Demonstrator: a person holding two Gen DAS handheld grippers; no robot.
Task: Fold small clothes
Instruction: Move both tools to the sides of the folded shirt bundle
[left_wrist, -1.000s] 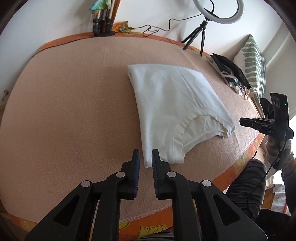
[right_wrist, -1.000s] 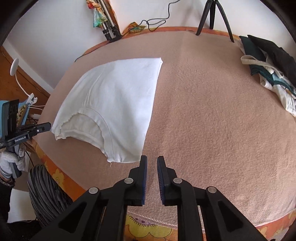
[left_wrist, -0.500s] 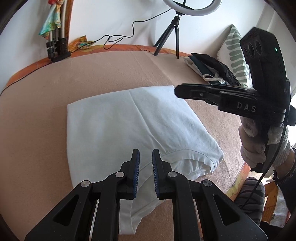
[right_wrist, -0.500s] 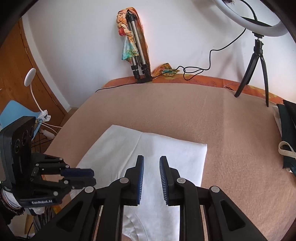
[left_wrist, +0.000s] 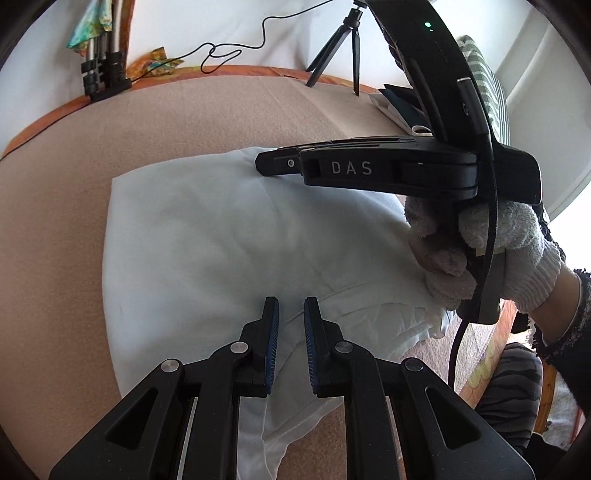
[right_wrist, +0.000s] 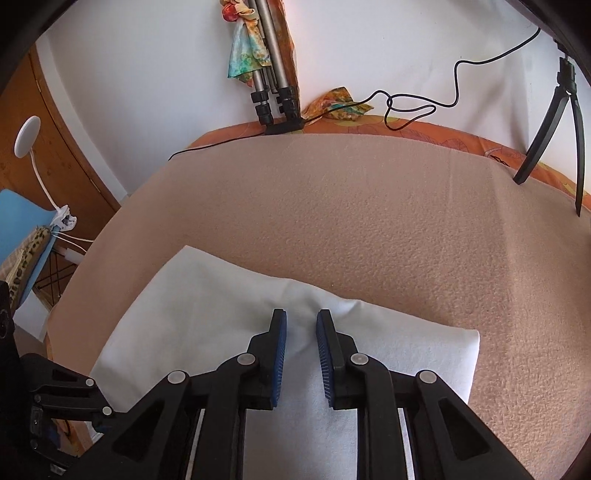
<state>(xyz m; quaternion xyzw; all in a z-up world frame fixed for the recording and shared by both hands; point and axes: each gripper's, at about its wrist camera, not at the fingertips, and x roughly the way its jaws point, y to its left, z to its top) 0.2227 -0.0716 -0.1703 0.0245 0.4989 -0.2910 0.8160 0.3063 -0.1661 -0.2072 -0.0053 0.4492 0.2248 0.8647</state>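
A white folded garment lies on the peach blanket; it also shows in the right wrist view. My left gripper is open with a narrow gap, low over the garment's near part beside its curved hem. My right gripper is open, its tips over the garment's far folded edge, where the cloth bulges a little between them. In the left wrist view the right gripper crosses over the garment from the right, held in a gloved hand. Neither gripper holds cloth.
The peach blanket covers a bed with an orange patterned edge. Tripod legs and a cable stand by the back wall. A ring-light tripod stands back right. A pile of dark clothes lies at the right.
Both grippers have come in from the bed's sides and down over the white garment. The right gripper now reaches its far edge. The garment has stayed put.
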